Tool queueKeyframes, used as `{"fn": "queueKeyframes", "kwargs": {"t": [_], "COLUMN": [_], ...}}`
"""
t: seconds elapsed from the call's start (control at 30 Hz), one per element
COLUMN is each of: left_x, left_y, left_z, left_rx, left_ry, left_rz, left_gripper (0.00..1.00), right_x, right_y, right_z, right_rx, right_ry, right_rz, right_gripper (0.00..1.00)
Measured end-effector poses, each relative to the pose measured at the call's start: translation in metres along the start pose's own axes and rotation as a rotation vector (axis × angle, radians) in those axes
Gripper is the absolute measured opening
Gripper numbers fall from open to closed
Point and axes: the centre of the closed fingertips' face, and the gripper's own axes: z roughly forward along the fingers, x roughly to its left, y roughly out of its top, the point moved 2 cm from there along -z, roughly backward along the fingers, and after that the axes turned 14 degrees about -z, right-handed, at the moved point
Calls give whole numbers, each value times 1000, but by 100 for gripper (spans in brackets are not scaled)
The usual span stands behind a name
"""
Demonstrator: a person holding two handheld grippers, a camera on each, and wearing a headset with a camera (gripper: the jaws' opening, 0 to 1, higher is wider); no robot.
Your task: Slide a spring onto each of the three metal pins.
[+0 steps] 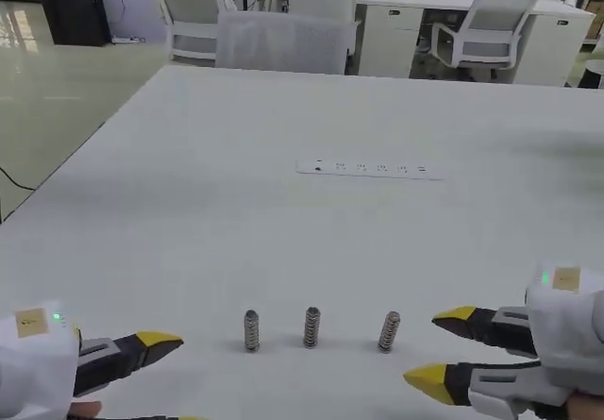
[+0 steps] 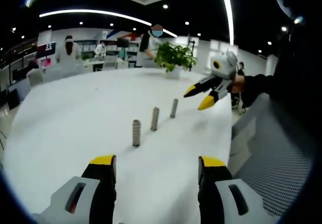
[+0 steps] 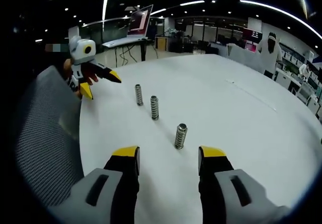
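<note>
Three metal pins stand upright in a row near the front edge of the white table (image 1: 283, 231), each wearing a spring: the left pin (image 1: 251, 330), the middle pin (image 1: 311, 327) and the right pin (image 1: 389, 331). My left gripper (image 1: 175, 382) sits left of the row, open and holding nothing. My right gripper (image 1: 439, 349) is just right of the right pin, open and holding nothing. In the left gripper view the nearest pin (image 2: 136, 132) stands ahead of the open gripper (image 2: 157, 163). In the right gripper view the nearest pin (image 3: 180, 136) stands just ahead of the open gripper (image 3: 168, 153).
A white power strip (image 1: 368, 168) lies flat mid-table, beyond the pins. White office chairs (image 1: 283, 42) and desks stand past the far edge. The table edge drops off to the floor on the left. A mesh chair back (image 3: 45, 133) is close by.
</note>
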Motion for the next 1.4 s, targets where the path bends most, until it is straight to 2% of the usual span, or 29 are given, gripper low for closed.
{"fn": "queueKeyframes", "kwargs": {"t": [0.13, 0.4, 0.47, 0.53, 0.77, 0.83, 0.9, 1.0, 1.2, 1.4], "left_x": [2, 0, 0, 1, 2, 1, -1, -2, -3, -4], "left_y": [0, -3, -3, -2, 0, 0, 7, 11, 9, 9], "left_z": [-1, 0, 0, 0, 1, 1, 1, 1, 3, 3], "left_rx": [-10, -7, -8, -12, -28, -36, -84, -116, -120, -124], "left_ry": [8, 0, 1, 5, 14, 12, 2, -5, -12, -12], "left_rz": [-10, -11, -13, -16, -32, -34, -16, -7, -3, 0], "left_gripper": [62, 62, 62, 63, 66, 66, 67, 68, 70, 74], "right_x": [5, 11, 10, 8, 9, 5, 2, 2, 8, 7], "right_y": [-3, -5, -1, -1, -1, 0, 3, 2, 4, 4], "right_z": [2, 6, 5, 6, 7, 6, 4, 5, 7, 7], "right_rx": [3, -1, -45, -46, -69, -84, -109, -109, -109, -109], "right_ry": [-17, -16, -29, -37, -48, -67, -79, -79, -65, -64], "right_rz": [8, 13, 19, 25, 24, 31, 53, 67, 33, 37], "right_gripper": [51, 57, 60, 64, 68, 69, 69, 69, 68, 71]}}
